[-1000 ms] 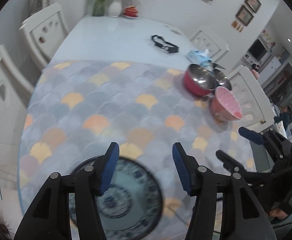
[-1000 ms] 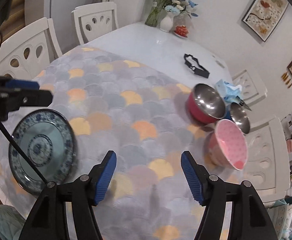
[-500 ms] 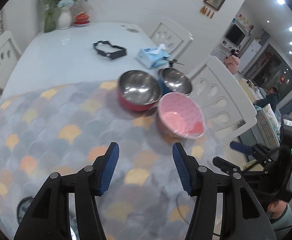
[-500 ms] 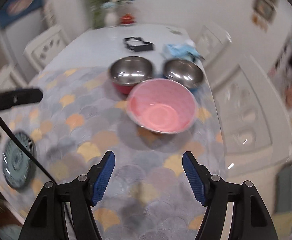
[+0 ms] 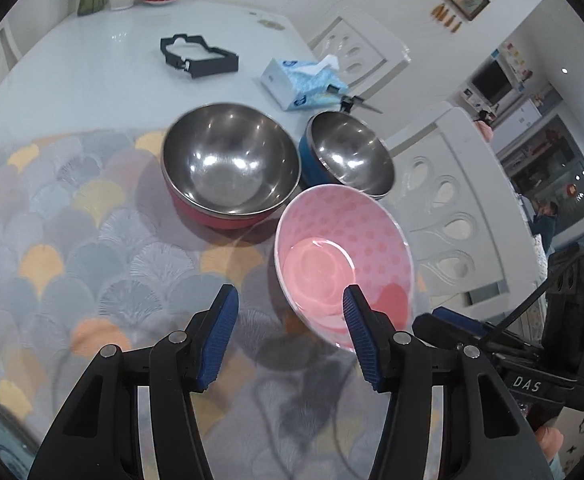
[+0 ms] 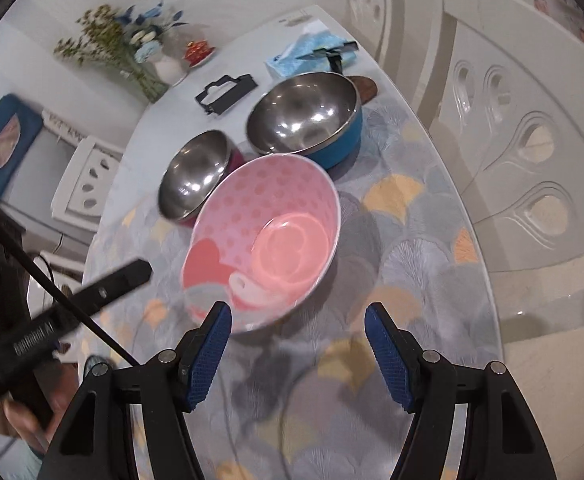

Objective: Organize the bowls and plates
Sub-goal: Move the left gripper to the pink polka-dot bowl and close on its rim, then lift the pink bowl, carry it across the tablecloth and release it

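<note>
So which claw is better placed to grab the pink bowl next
Right, probably. The right claw is open with the pink bowl near rim almost between its fingers; the left claw is open too, but the bowl sits off to its right.

A white table (image 5: 92,80) carries a scalloped mat (image 5: 52,248) holding a pink bowl (image 5: 344,264), red bowl (image 5: 230,164) and blue bowl (image 5: 348,152); farther off lie a tissue pack (image 5: 304,84) and black frame (image 5: 198,56).

bare mat (image 6: 392,240) right of pink bowl (image 6: 268,240), steel bowls (image 6: 304,116) crowding behind
</note>
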Demonstrator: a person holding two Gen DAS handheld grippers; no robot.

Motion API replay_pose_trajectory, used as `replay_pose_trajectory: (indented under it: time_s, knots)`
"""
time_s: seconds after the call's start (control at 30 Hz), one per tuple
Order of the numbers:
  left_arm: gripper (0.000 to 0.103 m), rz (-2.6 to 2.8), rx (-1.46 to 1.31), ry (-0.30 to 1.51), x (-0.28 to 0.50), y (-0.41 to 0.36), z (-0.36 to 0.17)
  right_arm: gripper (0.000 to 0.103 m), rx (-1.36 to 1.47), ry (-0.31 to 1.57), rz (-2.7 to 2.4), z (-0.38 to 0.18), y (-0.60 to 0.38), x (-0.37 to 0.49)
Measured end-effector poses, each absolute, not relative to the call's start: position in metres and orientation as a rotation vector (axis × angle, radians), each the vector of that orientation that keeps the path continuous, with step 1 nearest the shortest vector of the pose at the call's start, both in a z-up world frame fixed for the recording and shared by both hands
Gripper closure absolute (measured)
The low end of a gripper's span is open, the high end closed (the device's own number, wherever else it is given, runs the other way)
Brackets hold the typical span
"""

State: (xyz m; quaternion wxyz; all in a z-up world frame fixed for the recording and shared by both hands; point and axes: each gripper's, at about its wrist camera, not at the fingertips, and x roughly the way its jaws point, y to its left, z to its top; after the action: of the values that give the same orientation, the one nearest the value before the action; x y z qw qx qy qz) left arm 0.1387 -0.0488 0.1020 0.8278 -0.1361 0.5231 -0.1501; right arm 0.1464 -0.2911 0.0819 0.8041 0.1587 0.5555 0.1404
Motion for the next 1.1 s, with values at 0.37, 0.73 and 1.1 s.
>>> replay_pose_trajectory:
  time_s: [0.37,0.73,1.1]
  knots:
    - [0.066,-0.303,-0.304,1.154,0.161,-0.061,0.070,0.052,0.296,1.241,0.285,0.043,-0.285,0.183]
    - [0.087,-0.336,-0.315,1.160,0.165,-0.069,0.060,0.085,0.314,1.250,0.281,0.027,-0.284,0.195]
    - [0.087,-0.353,-0.308,1.135,0.143,-0.071,0.080,0.085,0.236,1.260,0.279,0.044,-0.278,0.177]
